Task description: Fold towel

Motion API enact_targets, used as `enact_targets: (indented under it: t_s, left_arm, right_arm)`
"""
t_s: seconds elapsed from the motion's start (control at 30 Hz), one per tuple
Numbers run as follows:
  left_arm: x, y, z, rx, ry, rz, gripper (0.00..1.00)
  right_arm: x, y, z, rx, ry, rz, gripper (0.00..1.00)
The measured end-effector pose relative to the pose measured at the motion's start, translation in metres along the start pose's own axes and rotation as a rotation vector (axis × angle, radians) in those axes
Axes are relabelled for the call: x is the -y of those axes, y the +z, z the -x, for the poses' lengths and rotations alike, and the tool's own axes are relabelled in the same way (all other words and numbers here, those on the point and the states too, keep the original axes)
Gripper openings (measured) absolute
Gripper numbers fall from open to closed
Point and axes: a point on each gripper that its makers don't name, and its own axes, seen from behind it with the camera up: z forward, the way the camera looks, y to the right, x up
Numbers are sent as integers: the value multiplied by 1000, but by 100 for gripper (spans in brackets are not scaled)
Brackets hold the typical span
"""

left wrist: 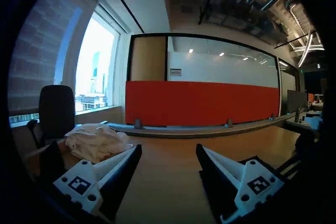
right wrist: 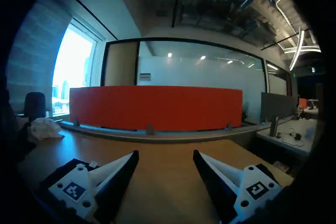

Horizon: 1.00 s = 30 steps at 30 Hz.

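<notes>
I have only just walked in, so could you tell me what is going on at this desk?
A person is holding a two-finger tool in each hand over a wooden desk. The left tool and the right tool are both open and hold nothing. The white towel lies crumpled in a heap at the desk's edge by a black chair, nearer the left tool. Folding has not yet begun.

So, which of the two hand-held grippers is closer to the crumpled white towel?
The left hand-held gripper: the towel looks big and lies just ahead of it. From the right hand-held gripper it looks small and far off to the side.
</notes>
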Motion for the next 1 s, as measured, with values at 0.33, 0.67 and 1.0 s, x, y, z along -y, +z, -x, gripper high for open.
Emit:
enact_targets:
  t_s: [0.33, 0.67, 1.0]
  left_arm:
    - [-1, -4, -65, 13, 12, 4, 96]
    - [-2, -4, -95, 26, 27, 3, 96]
    - [-9, -3, -107, 64, 57, 38, 96]
  right_arm:
    - [3, -5, -64, 4, 12, 5, 100]
    - [2, -2, -96, 11, 21, 9, 100]
    - [5, -3, -116, 23, -6, -8, 100]
